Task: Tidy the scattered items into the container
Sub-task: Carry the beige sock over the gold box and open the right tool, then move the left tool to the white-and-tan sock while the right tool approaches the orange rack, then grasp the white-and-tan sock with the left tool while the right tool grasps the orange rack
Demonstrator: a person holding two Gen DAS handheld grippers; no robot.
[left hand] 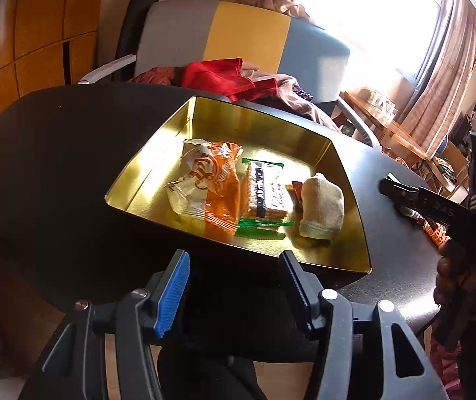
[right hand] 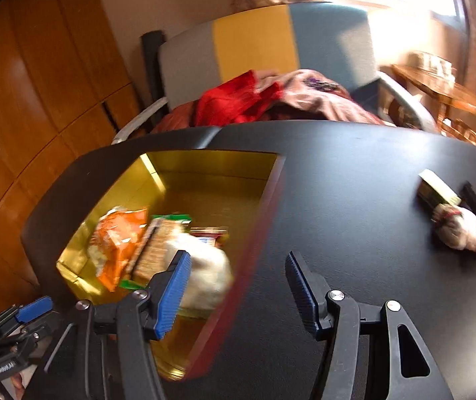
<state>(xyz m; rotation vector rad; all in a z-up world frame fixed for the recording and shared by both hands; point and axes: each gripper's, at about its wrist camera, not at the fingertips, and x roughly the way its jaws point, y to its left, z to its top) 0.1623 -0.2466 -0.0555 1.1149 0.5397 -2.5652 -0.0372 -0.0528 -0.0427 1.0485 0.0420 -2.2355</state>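
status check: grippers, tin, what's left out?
Left gripper open, empty, short of gold tin. Right gripper open, empty, over tin's edge. Snack packs and sock are in. Small items remain on black table.

**A:** Any writing you can read?

**B:** Very little. In the right wrist view, far left of the fingers and low, the other gripper's body [right hand: 3, 371] carries a small white label; it looks like "GenRobot.AI", though blurred.

**A:** And in the left wrist view?

**B:** To the right of the fingers, the black tool [left hand: 437, 208] shows pale letters, roughly "DAS", partly cut off. Ahead of the fingers, the orange snack packet [left hand: 211, 180] has white script, but I cannot read it.
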